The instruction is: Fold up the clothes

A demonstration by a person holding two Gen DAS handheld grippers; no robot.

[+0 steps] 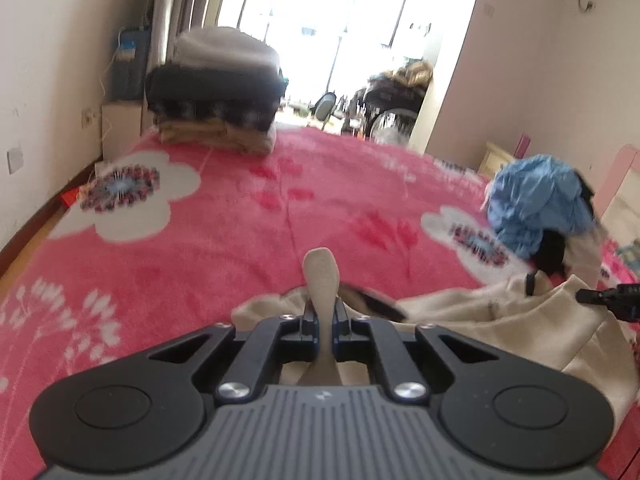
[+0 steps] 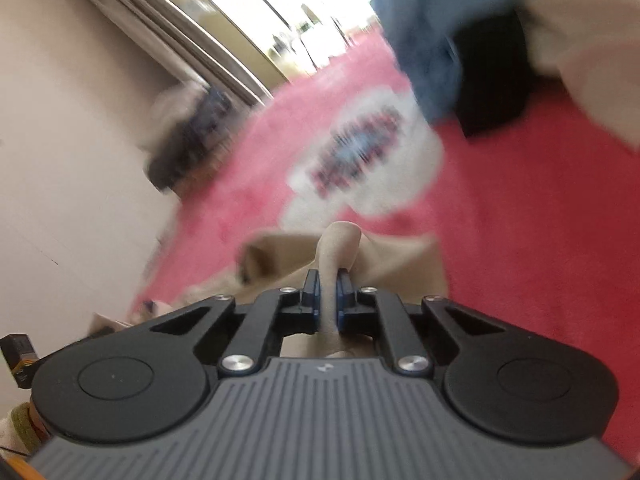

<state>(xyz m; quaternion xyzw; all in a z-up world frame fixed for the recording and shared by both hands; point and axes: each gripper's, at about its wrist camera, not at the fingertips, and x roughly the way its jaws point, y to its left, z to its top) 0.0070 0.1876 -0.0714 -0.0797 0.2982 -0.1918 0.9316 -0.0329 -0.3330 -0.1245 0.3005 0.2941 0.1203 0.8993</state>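
A beige garment [image 1: 500, 316] lies on the red flowered blanket [image 1: 248, 220] at the near right. My left gripper [image 1: 325, 312] is shut on a fold of this beige cloth, which sticks up between the jaws. My right gripper [image 2: 329, 296] is shut on another fold of the beige garment [image 2: 400, 260]; its tip also shows in the left wrist view [image 1: 600, 296] at the right edge. The right wrist view is blurred by motion.
A stack of folded clothes [image 1: 216, 96] sits at the far left of the bed. A heap of blue and black clothes [image 1: 540, 204] lies at the right, also in the right wrist view [image 2: 440, 40]. Walls flank the bed; a bright window is beyond.
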